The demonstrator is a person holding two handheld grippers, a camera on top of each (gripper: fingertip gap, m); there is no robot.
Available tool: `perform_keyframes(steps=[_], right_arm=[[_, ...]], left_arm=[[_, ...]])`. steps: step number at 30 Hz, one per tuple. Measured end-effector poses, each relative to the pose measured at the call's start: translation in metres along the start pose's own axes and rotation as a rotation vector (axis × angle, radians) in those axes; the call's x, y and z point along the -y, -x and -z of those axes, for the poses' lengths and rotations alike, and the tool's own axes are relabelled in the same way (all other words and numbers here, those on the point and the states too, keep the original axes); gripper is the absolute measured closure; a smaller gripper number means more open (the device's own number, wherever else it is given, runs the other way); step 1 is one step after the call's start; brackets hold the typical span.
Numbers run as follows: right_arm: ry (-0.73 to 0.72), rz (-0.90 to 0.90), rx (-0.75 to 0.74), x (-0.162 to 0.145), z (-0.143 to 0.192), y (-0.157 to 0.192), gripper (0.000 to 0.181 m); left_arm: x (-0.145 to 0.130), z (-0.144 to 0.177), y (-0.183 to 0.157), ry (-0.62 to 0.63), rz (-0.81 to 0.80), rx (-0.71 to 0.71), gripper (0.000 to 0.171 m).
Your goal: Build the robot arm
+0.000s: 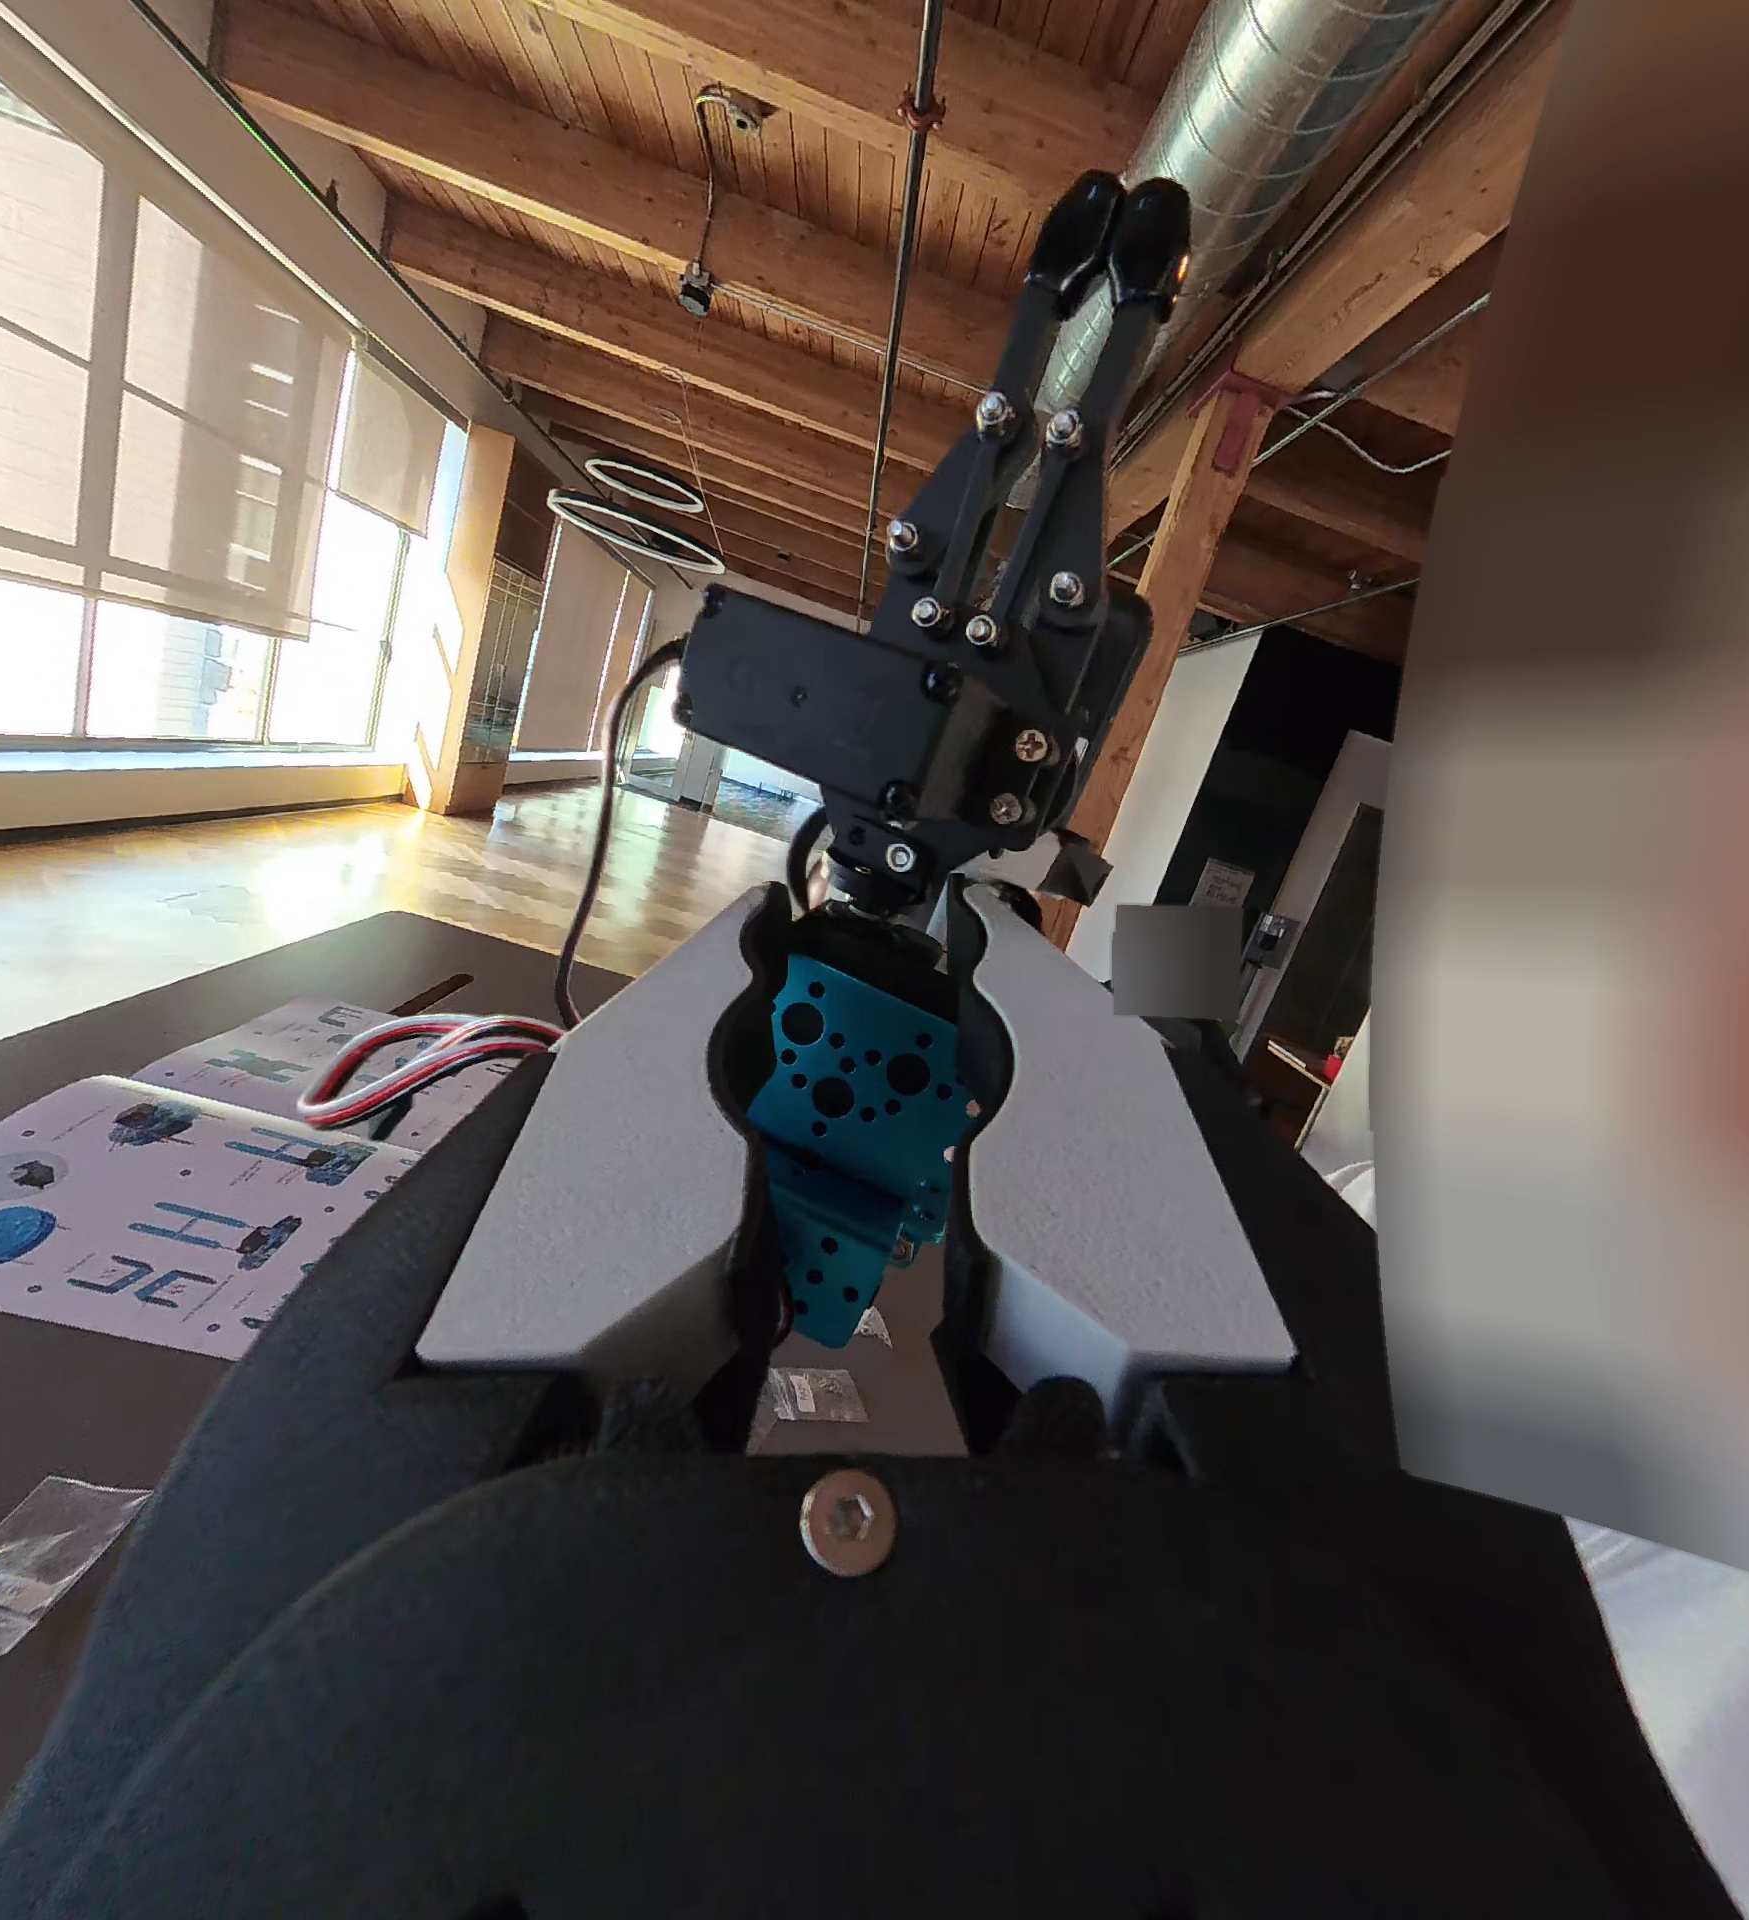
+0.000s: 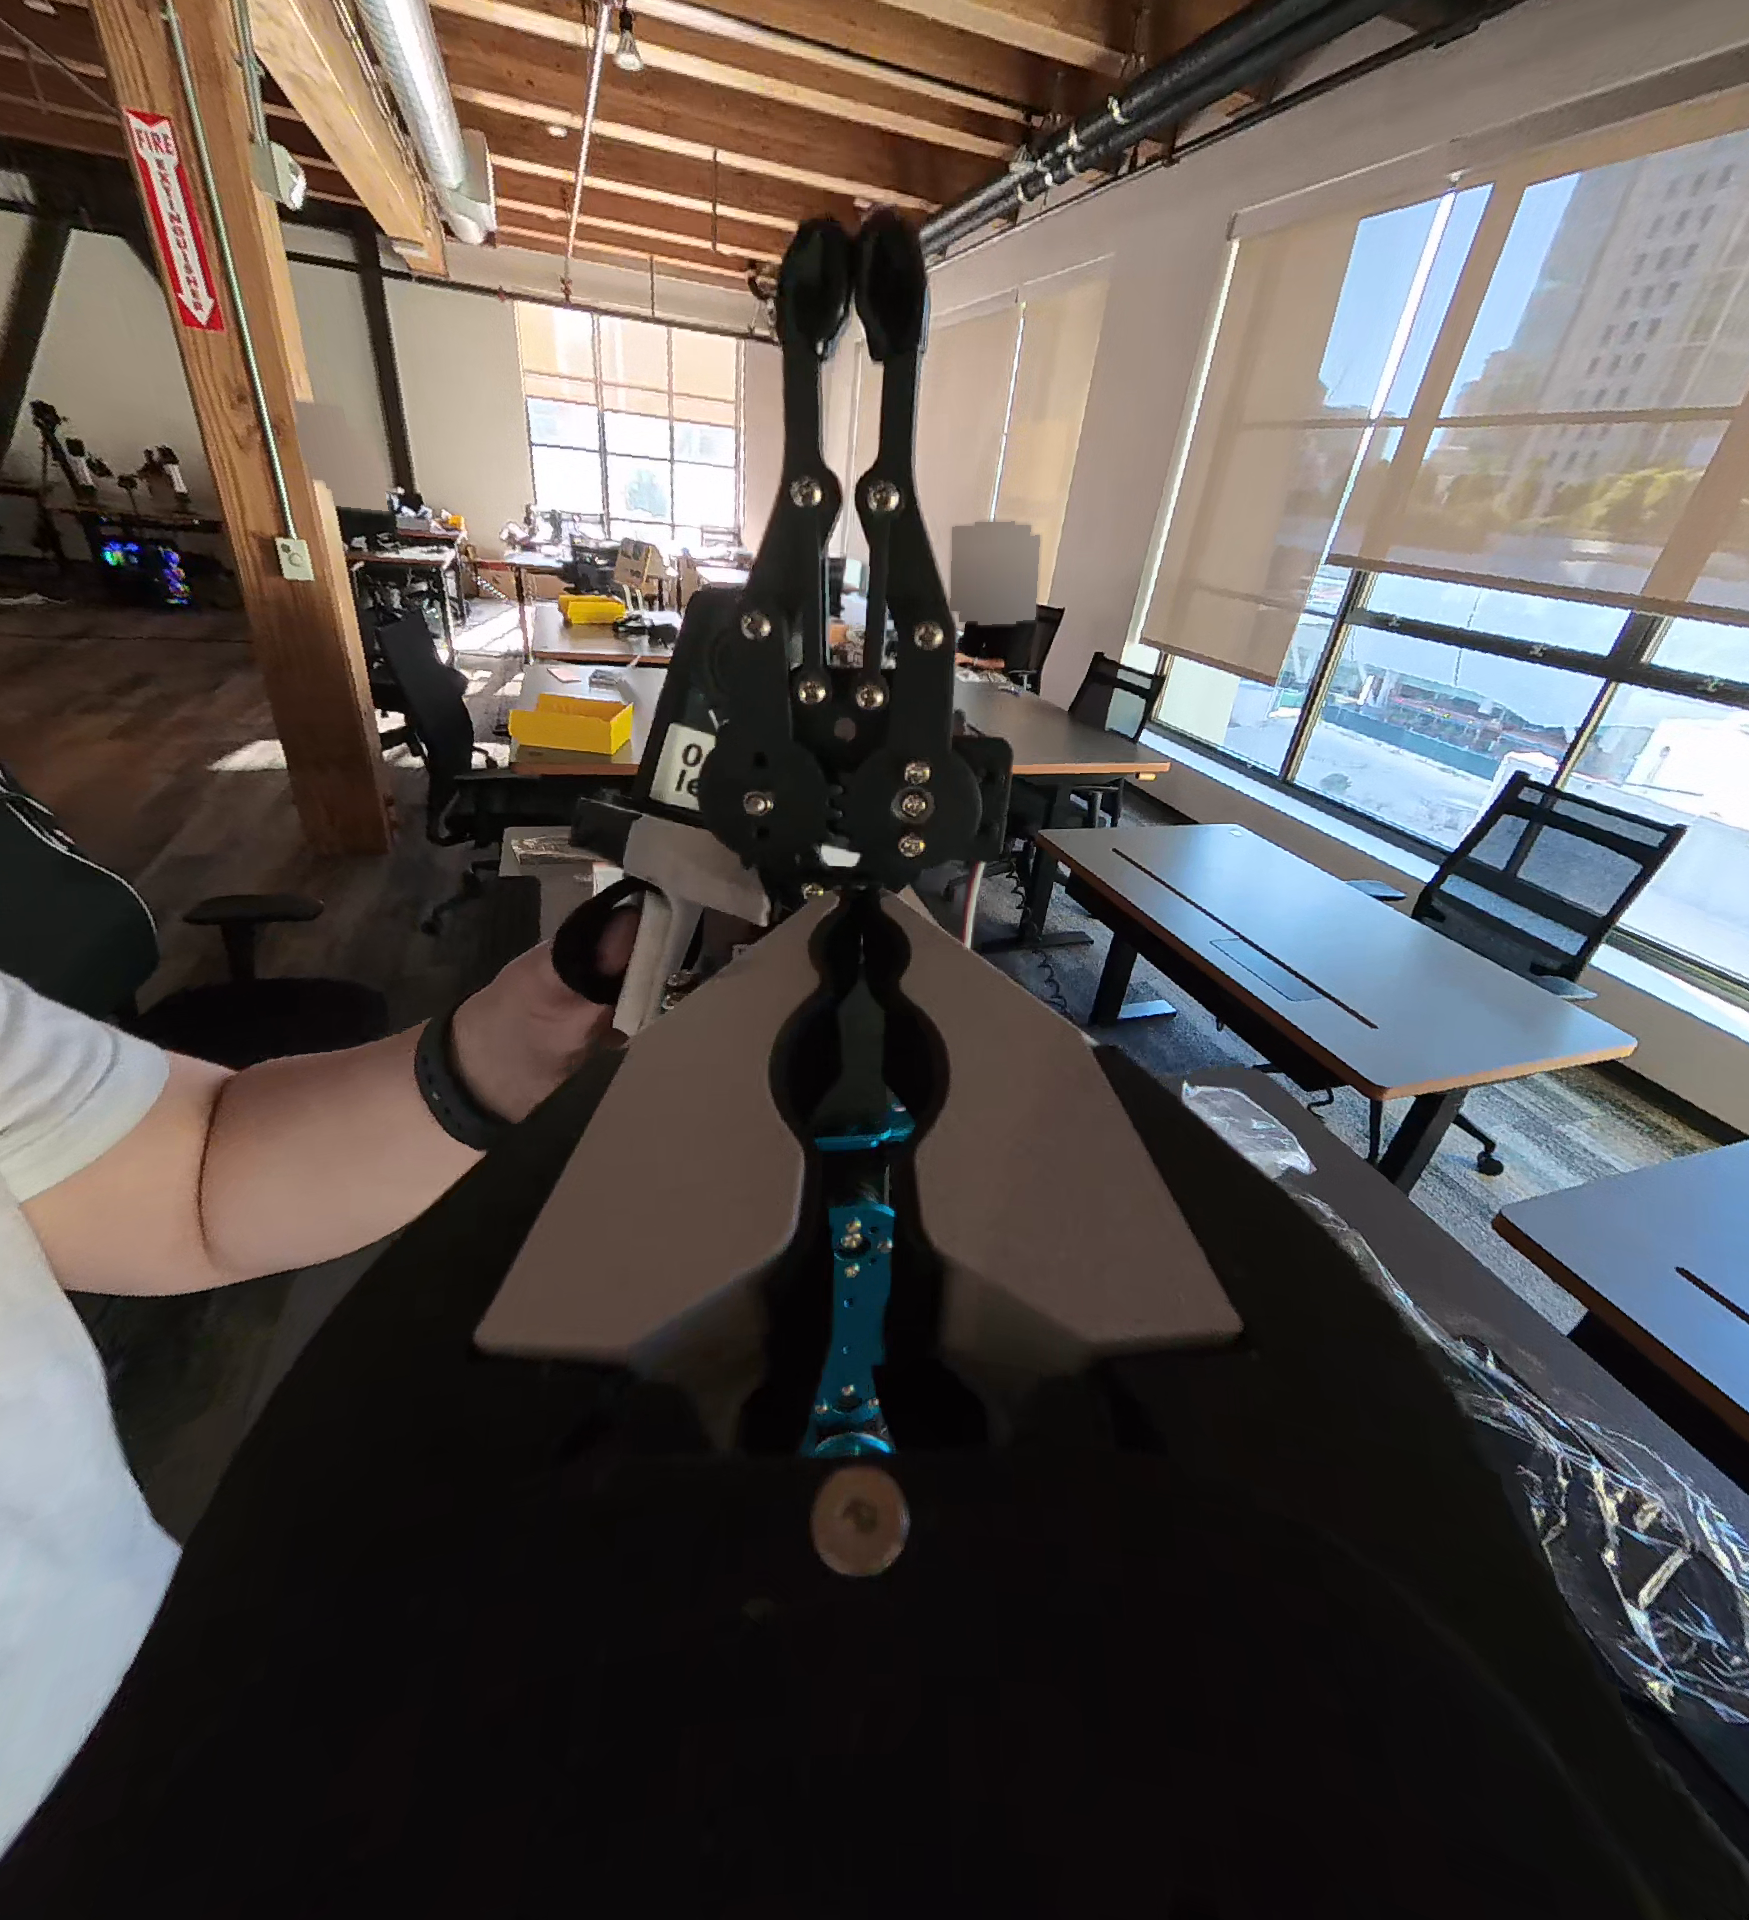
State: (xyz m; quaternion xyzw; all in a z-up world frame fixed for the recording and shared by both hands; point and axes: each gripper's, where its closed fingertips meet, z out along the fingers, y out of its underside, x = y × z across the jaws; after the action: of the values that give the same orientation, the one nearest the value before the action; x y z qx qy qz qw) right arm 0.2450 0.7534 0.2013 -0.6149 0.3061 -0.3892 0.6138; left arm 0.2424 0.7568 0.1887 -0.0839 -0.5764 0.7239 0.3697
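Observation:
Both grippers hold one small robot arm upright above a dark table [image 1: 70,1403]. My left gripper [image 1: 865,914] is shut on its blue perforated metal bracket [image 1: 849,1081], which sits between the grey pads [image 1: 621,1143]. Above the bracket are a black servo block [image 1: 818,707] and a closed black claw [image 1: 1057,416]. Red, white and black wires [image 1: 413,1060] trail off to the left. My right gripper [image 2: 862,914] is shut on the same arm, with the blue bracket [image 2: 854,1278] edge-on and the claw [image 2: 854,520] above. The left gripper [image 2: 662,914], held in a hand [image 2: 537,1029], grips just to the left.
A printed instruction sheet [image 1: 153,1195] and a small clear parts bag [image 1: 8,1558] lie on the table to the left. Crumpled clear plastic [image 2: 1628,1558] lies at the right. Farther off are desks [image 2: 1317,956], an office chair [image 2: 1545,883], a wooden post [image 2: 257,468] and yellow bins [image 2: 569,722].

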Motion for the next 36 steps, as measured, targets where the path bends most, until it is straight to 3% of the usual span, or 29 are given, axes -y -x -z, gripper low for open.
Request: perform_keyframes(steps=[11, 15, 17, 20, 22, 24, 26, 29, 31, 34, 36], right_arm=[[-0.014, -0.012, -0.021, 0.003, 0.014, 0.003, 0.181], [0.015, -0.002, -0.037, -0.003, 0.018, 0.004, 0.181], [0.043, 0.01, -0.042, -0.009, 0.02, 0.004, 0.181], [0.072, 0.024, -0.032, -0.013, 0.025, 0.007, 0.181], [0.093, 0.038, -0.019, -0.015, 0.029, 0.01, 0.181], [0.111, 0.056, -0.013, -0.018, 0.033, 0.012, 0.181], [0.134, 0.071, -0.006, -0.021, 0.036, 0.012, 0.179], [0.156, 0.075, 0.021, -0.026, 0.041, 0.016, 0.177], [0.147, 0.07, 0.047, -0.026, 0.043, 0.02, 0.177], [0.136, 0.072, 0.09, -0.024, 0.048, 0.028, 0.176], [0.122, 0.088, 0.107, -0.019, 0.052, 0.031, 0.176]], left_arm=[[0.003, 0.012, -0.005, -0.038, 0.033, 0.0, 0.136], [-0.003, 0.053, -0.007, -0.002, 0.072, 0.134, 0.126], [0.001, 0.09, 0.003, 0.039, 0.031, 0.318, 0.128], [0.016, 0.184, 0.056, 0.336, -0.158, 0.904, 0.129], [0.055, 0.264, 0.079, 0.561, -0.359, 1.338, 0.129], [0.1, 0.327, 0.077, 0.792, -0.563, 1.669, 0.129], [0.136, 0.367, 0.061, 1.096, -0.766, 1.906, 0.124], [0.168, 0.392, 0.029, 1.577, -1.065, 2.102, 0.121], [0.166, 0.394, 0.015, 1.767, -1.147, 2.123, 0.121], [0.15, 0.388, 0.003, 1.821, -1.111, 2.122, 0.121], [0.138, 0.379, -0.012, 1.762, -1.043, 2.12, 0.121]])
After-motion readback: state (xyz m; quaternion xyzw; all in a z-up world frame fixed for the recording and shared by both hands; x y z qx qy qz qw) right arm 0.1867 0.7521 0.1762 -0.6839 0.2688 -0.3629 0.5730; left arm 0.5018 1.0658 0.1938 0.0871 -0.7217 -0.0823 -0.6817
